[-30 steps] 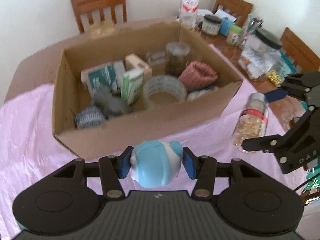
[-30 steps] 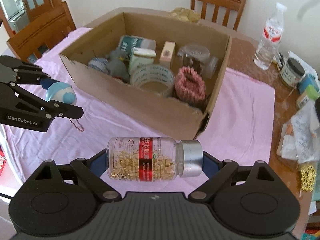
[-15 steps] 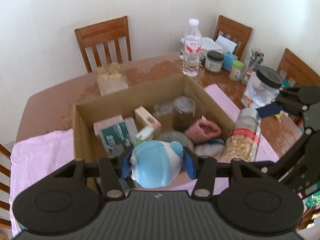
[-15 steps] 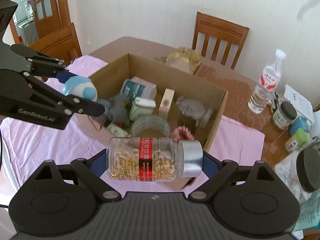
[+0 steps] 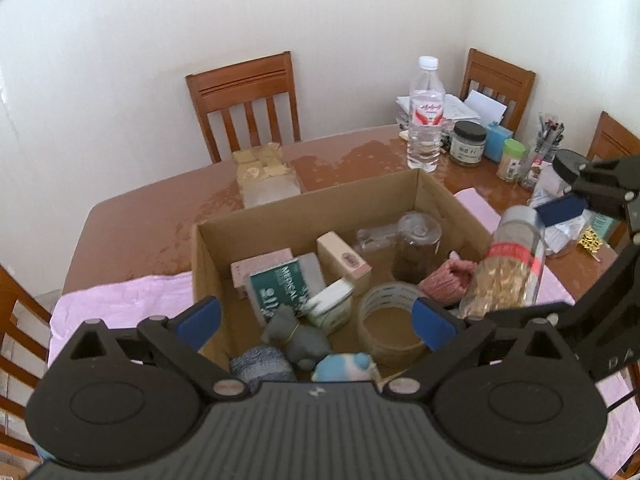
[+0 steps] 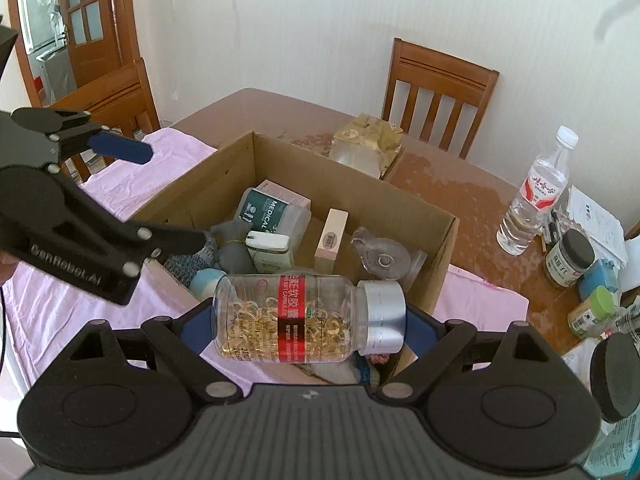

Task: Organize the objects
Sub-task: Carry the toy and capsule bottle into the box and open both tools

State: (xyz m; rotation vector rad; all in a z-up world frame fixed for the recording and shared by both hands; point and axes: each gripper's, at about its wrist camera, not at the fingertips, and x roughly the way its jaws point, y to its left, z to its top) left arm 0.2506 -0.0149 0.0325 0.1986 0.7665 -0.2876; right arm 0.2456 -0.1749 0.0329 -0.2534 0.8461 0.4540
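Note:
An open cardboard box sits on the table and holds several small items. My left gripper is open above the box's near left part. The blue and white round toy lies in the box just below it, beside a grey yarn ball. My right gripper is shut on a clear capsule bottle with a red label and silver cap, held sideways over the box's near right edge.
In the box lie a tape roll, a green medical box, a pink knit item and a jar. A water bottle, jars and papers crowd the table's right side. Wooden chairs surround the table.
My left gripper has opened and let go of the blue and white toy, which now lies in the box. Both grippers have risen and moved over the box; the right one keeps the bottle.

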